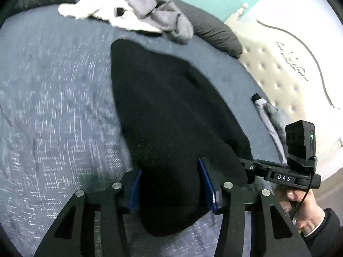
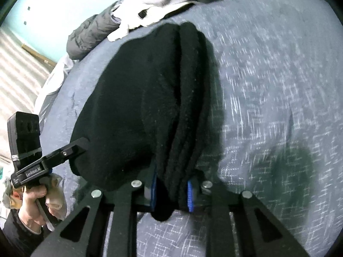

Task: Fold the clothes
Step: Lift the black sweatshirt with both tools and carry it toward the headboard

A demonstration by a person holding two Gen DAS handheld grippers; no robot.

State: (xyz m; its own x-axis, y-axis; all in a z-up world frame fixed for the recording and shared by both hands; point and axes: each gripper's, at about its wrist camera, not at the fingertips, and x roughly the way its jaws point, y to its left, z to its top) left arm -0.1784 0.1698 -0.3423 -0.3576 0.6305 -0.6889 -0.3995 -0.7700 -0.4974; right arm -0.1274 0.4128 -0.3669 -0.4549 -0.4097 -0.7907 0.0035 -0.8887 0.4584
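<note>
The black garment [image 1: 171,111] hangs over the bed [image 1: 53,107], gathered at its near edge and draping away from me toward the far side; whether its far end rests on the bedspread I cannot tell. My left tool [image 1: 171,186] has a thick bunch of the fabric between its blue pads [image 1: 206,184], with the jaws standing fairly wide around the bulk, so I judge it to be grasping the garment. My right tool [image 2: 172,190] is clenched on a narrower, pleated bunch of the same garment [image 2: 150,98], and a loose tail of cloth hangs below the jaws.

Both views are smeared across the bedspread, consistent with the tools being in motion.

Step in hand, as I judge it: carrying the held edge over to lay a fold. To do it well I should keep both tools level with each other, hold the edge taut between them, and lower it squarely so no cloth rucks underneath. The right grip is bunched; that corner may need smoothing.

Beyond the garment, a heap of white and grey clothes [image 1: 120,6] lies at the far edge of the bed, with a dark pillow [image 1: 214,32] beside it and the tufted headboard [image 1: 278,68] to the right.
</note>
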